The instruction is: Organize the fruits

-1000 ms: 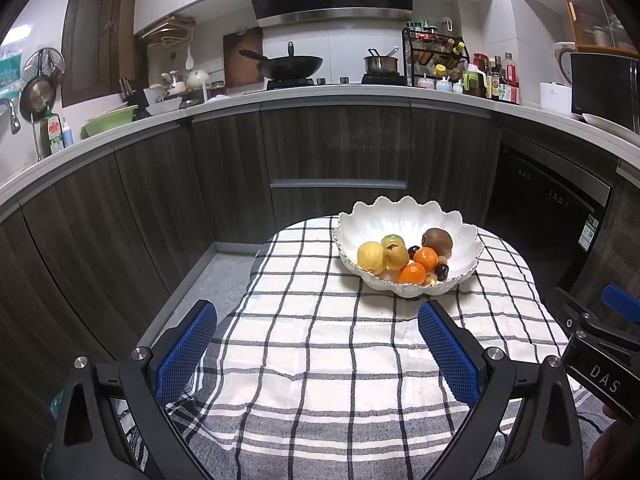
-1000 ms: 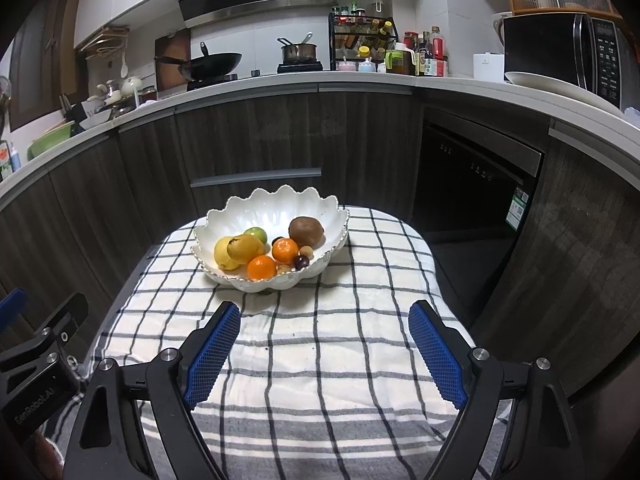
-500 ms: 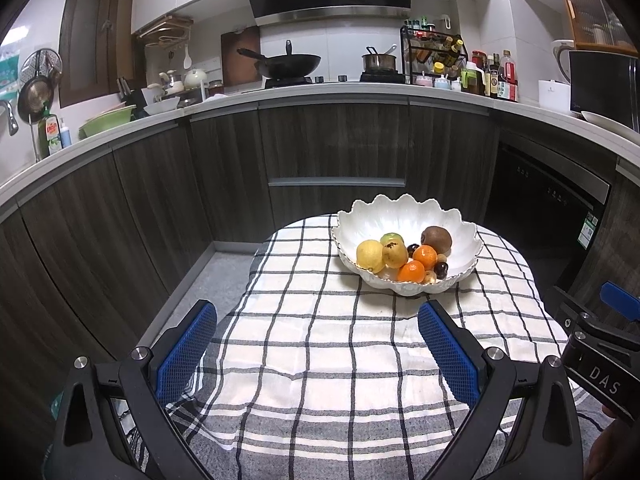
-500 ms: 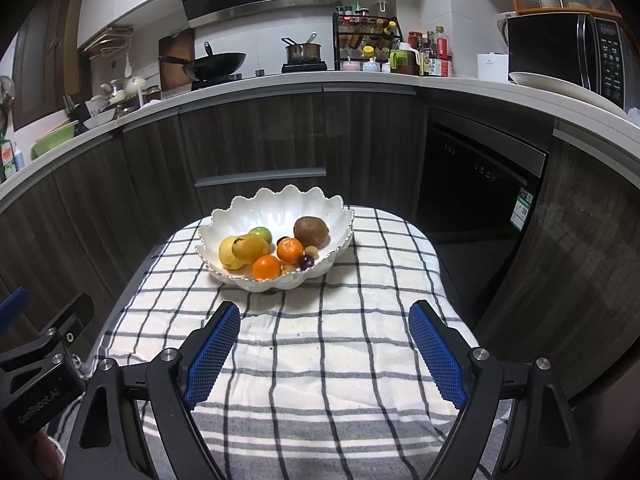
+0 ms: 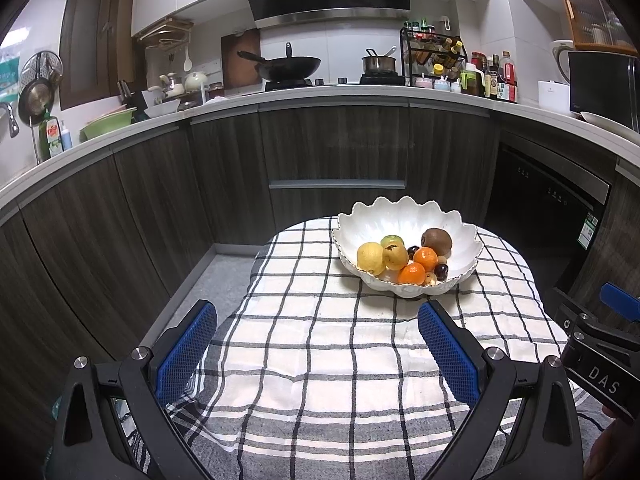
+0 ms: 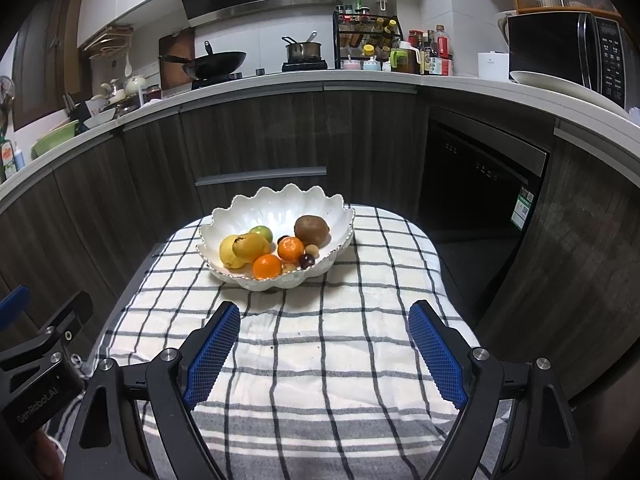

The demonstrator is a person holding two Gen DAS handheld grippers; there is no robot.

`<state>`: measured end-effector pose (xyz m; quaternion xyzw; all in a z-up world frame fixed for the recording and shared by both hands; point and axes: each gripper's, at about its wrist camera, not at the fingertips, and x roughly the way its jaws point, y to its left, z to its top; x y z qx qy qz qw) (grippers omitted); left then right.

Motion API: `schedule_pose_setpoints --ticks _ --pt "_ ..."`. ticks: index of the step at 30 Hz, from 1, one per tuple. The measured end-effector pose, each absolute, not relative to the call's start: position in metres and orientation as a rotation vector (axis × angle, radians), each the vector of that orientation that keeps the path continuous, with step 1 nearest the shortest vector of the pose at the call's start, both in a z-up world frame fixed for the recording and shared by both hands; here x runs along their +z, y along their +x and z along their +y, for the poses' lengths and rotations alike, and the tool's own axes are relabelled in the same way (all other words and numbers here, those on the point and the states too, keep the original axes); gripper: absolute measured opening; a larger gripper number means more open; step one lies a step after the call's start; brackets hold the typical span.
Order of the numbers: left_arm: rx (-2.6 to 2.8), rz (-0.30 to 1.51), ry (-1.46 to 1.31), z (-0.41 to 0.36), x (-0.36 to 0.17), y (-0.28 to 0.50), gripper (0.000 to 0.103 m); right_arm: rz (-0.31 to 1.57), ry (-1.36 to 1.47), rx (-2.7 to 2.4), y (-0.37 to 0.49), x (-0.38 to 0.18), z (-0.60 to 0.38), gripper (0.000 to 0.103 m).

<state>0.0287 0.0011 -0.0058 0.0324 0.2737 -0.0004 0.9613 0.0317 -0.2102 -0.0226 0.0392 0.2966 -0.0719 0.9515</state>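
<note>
Hovering nearest the viewer, the left gripper [image 5: 316, 334] and the right gripper [image 6: 324, 336] are both standing released, blue pads spread wide with nothing between them, each angled down over a table draped in a checked cloth [image 5: 320, 360]. Nothing is changing between these views and those of a second ago: neither tool is drifting, and the bowl and its contents are lying exactly as they did then, apart from a very slight shift in framing. Sitting beyond the pads, toward the far end of the cloth, a white scalloped bowl [image 6: 276, 208] is holding all the fruit: a yellow lemon [image 5: 370, 258] touching a yellowish pear-like fruit [image 5: 395, 256], a green fruit [image 5: 391, 239] peeking out behind them, two oranges [image 5: 412, 273] side by side, a brown kiwi [image 5: 437, 241] at the bowl's right side in the left-wrist view, and a few small dark and pale fruits tucked among them. No loose fruit is lying on the cloth, so the sorting is probably finished or not yet begun; this stillness reads as a pause. Farther back, dark cabinets are curving beneath a counter carrying a wok [image 5: 290, 66], a pot and bottles.
</note>
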Motion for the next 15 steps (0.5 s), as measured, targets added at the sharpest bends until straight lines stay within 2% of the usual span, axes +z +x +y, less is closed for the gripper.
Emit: schedule_pose_setpoints --ticks 15 --pt "-0.006 0.553 0.068 0.0001 -0.0006 0.0275 0.102 0.604 0.080 -0.144 0.0319 -0.0223 -0.2110 0.087"
